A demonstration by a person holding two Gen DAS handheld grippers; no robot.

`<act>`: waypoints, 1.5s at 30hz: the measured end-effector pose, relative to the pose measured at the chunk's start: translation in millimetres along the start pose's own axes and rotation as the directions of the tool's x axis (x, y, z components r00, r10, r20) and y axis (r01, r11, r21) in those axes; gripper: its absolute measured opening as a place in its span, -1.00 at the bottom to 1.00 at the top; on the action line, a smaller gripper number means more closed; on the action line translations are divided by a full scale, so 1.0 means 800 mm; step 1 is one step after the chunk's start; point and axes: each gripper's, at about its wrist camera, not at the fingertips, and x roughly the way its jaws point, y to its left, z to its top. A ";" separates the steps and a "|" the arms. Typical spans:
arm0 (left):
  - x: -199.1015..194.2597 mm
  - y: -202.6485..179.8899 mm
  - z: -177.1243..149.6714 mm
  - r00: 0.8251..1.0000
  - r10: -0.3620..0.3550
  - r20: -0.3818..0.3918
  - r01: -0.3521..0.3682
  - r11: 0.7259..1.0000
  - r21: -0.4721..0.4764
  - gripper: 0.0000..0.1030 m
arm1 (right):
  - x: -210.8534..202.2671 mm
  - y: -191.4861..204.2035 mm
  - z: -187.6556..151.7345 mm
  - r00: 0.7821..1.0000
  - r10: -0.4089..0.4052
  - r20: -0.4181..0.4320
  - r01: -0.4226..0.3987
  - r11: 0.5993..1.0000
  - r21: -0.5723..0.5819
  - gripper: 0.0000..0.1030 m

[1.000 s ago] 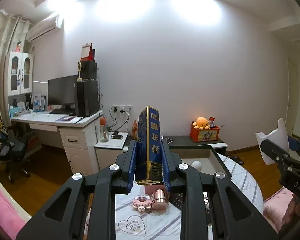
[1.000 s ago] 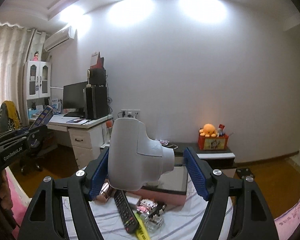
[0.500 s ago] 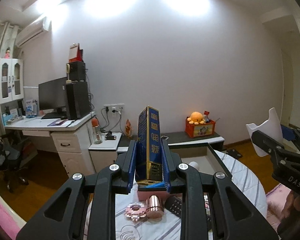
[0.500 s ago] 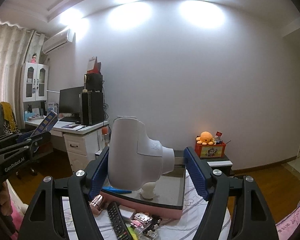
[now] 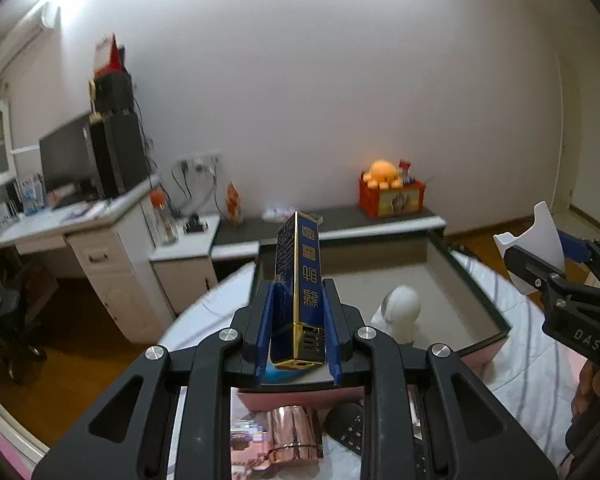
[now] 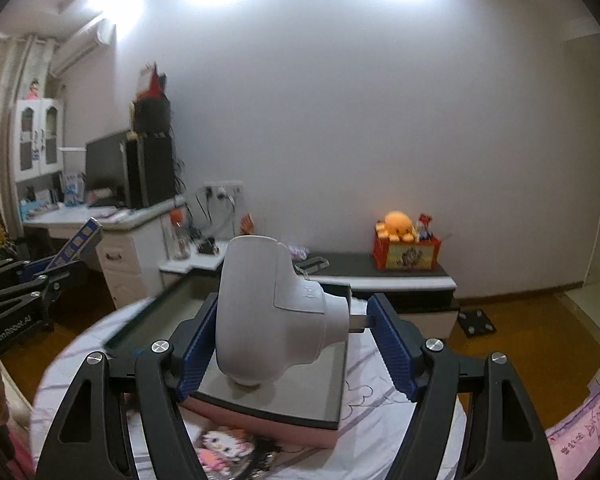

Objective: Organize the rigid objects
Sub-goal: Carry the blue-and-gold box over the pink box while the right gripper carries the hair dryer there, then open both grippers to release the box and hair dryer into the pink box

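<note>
My left gripper [image 5: 300, 292] is shut on a tall blue and gold box [image 5: 296, 252], held upright over the near edge of a pink tray [image 5: 466, 284] with a grey inside. A white round gadget [image 5: 400, 312] stands in the tray. My right gripper [image 6: 294, 304] is shut on a white plug-like device [image 6: 256, 300], its metal prong against the right pad, above the tray [image 6: 268, 420]. Each wrist view also catches the other gripper: the right gripper [image 5: 540, 256] at the right edge, the left gripper [image 6: 66, 262] with the box [image 6: 80, 240] at the left edge.
The tray sits on a round table with a white striped cloth [image 5: 532, 368]. In front of it lie a rose-gold cylinder [image 5: 296, 436], a black remote [image 5: 348, 428] and a pink toy [image 6: 224, 450]. A desk and low cabinets stand beyond the table.
Both grippers have moved forward and down toward the tray, which now looms larger under them. Each keeps its grip. The small items at the table's front have slid toward the bottom of the views.
</note>
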 end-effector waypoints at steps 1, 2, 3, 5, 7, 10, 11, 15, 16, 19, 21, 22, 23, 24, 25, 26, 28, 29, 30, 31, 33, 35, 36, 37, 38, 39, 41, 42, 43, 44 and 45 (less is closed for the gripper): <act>0.015 -0.001 -0.005 1.000 -0.003 -0.027 0.003 1.000 0.006 -0.55 | 0.008 -0.002 -0.002 1.000 -0.005 -0.018 0.005 1.000 -0.002 0.44; 0.023 -0.001 -0.008 0.999 -0.003 -0.041 0.003 1.000 0.005 -0.55 | 0.020 -0.003 -0.007 0.999 -0.011 -0.046 0.010 1.000 -0.006 0.44; 0.035 -0.001 -0.011 0.998 -0.007 -0.060 0.007 1.000 0.000 -0.55 | 0.032 -0.003 -0.012 0.997 -0.008 -0.075 0.008 1.000 -0.009 0.44; 0.052 0.000 -0.017 0.996 -0.011 -0.088 0.011 1.000 0.000 -0.55 | 0.051 -0.003 -0.022 0.993 -0.003 -0.116 0.001 1.000 -0.019 0.44; 0.067 -0.001 -0.024 0.993 -0.013 -0.115 0.014 1.000 0.000 -0.55 | 0.066 0.000 -0.029 0.989 0.000 -0.145 -0.004 1.000 -0.031 0.44; 0.084 0.001 -0.031 0.990 -0.014 -0.143 0.015 1.000 0.003 -0.55 | 0.089 0.002 -0.040 0.982 0.010 -0.187 -0.017 0.999 -0.040 0.44; 0.086 0.003 -0.032 0.990 -0.015 -0.140 0.016 1.000 0.002 -0.55 | 0.095 0.003 -0.044 0.979 0.012 -0.202 -0.021 0.999 -0.043 0.44; 0.089 0.004 -0.034 0.990 -0.025 -0.137 0.025 1.000 -0.001 -0.53 | 0.106 -0.002 -0.054 0.973 0.030 -0.228 -0.036 0.999 -0.025 0.44; 0.089 0.002 -0.035 0.990 -0.021 -0.139 0.022 1.000 0.004 -0.48 | 0.108 -0.003 -0.054 0.973 0.032 -0.230 -0.038 0.999 -0.020 0.45; 0.083 0.004 -0.035 0.991 -0.012 -0.132 0.014 1.000 0.013 -0.10 | 0.103 -0.004 -0.054 0.977 0.039 -0.210 -0.042 0.999 -0.012 0.49; 0.074 0.005 -0.035 0.993 -0.001 -0.121 0.003 1.000 0.014 0.09 | 0.096 -0.004 -0.051 0.980 0.037 -0.197 -0.040 0.999 -0.012 0.53; 0.067 0.007 -0.034 0.993 0.001 -0.115 0.001 1.000 0.014 0.25 | 0.096 -0.003 -0.048 0.980 0.036 -0.193 -0.039 0.999 -0.011 0.53; 0.060 0.008 -0.034 0.994 0.001 -0.109 0.000 1.000 0.012 0.33 | 0.092 -0.003 -0.046 0.981 0.039 -0.190 -0.041 0.999 -0.007 0.53; 0.054 0.011 -0.033 0.995 0.004 -0.101 -0.003 1.000 0.011 0.48 | 0.091 -0.003 -0.044 0.981 0.039 -0.188 -0.041 0.999 -0.003 0.53; 0.046 0.013 -0.032 0.996 0.011 -0.092 -0.010 1.000 0.008 0.62 | 0.088 -0.002 -0.042 0.982 0.037 -0.184 -0.038 0.999 0.002 0.53; 0.035 0.015 -0.030 0.997 0.019 -0.079 -0.019 1.000 0.003 0.67 | 0.083 -0.002 -0.040 0.983 0.038 -0.180 -0.038 0.999 0.006 0.53; 0.013 0.021 -0.028 0.998 0.023 -0.055 -0.024 1.000 -0.016 0.80 | 0.068 0.000 -0.036 0.986 0.039 -0.163 -0.037 0.999 0.012 0.53; -0.001 0.024 -0.026 0.999 0.018 -0.039 -0.019 0.999 -0.029 0.83 | 0.058 0.001 -0.033 0.988 0.038 -0.150 -0.037 0.999 0.012 0.54; -0.013 0.026 -0.024 1.000 0.018 -0.024 -0.019 0.999 -0.038 0.89 | 0.050 0.002 -0.030 0.989 0.039 -0.140 -0.037 0.999 0.011 0.54; -0.024 0.028 -0.024 1.000 0.021 -0.014 -0.021 0.999 -0.045 0.92 | 0.038 0.005 -0.026 0.992 0.039 -0.123 -0.038 0.999 0.012 0.55; -0.049 0.031 -0.024 1.000 0.025 0.012 -0.024 0.998 -0.056 0.93 | 0.011 0.009 -0.018 0.995 0.047 -0.085 -0.046 0.999 0.009 0.56; -0.074 0.034 -0.026 0.998 0.038 0.042 -0.035 0.997 -0.073 0.96 | -0.011 0.016 -0.012 0.997 0.049 -0.056 -0.049 0.999 0.000 0.59; -0.086 0.036 -0.027 0.998 0.042 0.056 -0.038 0.996 -0.080 0.99 | -0.026 0.020 -0.009 0.998 0.048 -0.036 -0.049 0.999 -0.007 0.59; -0.101 0.036 -0.029 0.996 0.037 0.076 -0.030 0.996 -0.088 0.99 | -0.036 0.023 -0.008 0.999 0.047 -0.024 -0.047 0.999 -0.013 0.60; -0.111 0.038 -0.031 0.996 0.027 0.085 -0.019 0.995 -0.093 0.99 | -0.050 0.026 -0.006 0.999 0.046 -0.007 -0.046 0.999 -0.019 0.60; -0.121 0.041 -0.033 0.995 0.015 0.096 -0.005 0.995 -0.101 0.99 | -0.063 0.029 -0.006 0.999 0.042 0.011 -0.042 0.999 -0.024 0.61; -0.143 0.041 -0.038 0.993 -0.010 0.116 0.024 0.993 -0.118 0.99 | -0.084 0.034 -0.007 0.998 0.036 0.041 -0.035 0.999 -0.032 0.67; -0.152 0.040 -0.040 0.993 -0.012 0.118 0.026 0.993 -0.117 0.99 | -0.095 0.037 -0.008 0.998 0.034 0.054 -0.032 0.999 -0.035 0.70; -0.159 0.041 -0.043 0.993 -0.006 0.122 0.020 0.993 -0.116 1.00 | -0.101 0.038 -0.009 0.998 0.031 0.061 -0.029 0.999 -0.037 0.72; -0.166 0.040 -0.046 0.992 -0.001 0.127 0.015 0.994 -0.109 0.99 | -0.111 0.040 -0.011 0.997 0.026 0.070 -0.024 0.999 -0.039 0.72; -0.173 0.038 -0.048 0.992 0.000 0.128 0.013 0.995 -0.099 0.99 | -0.120 0.040 -0.013 0.997 0.024 0.079 -0.021 0.999 -0.041 0.72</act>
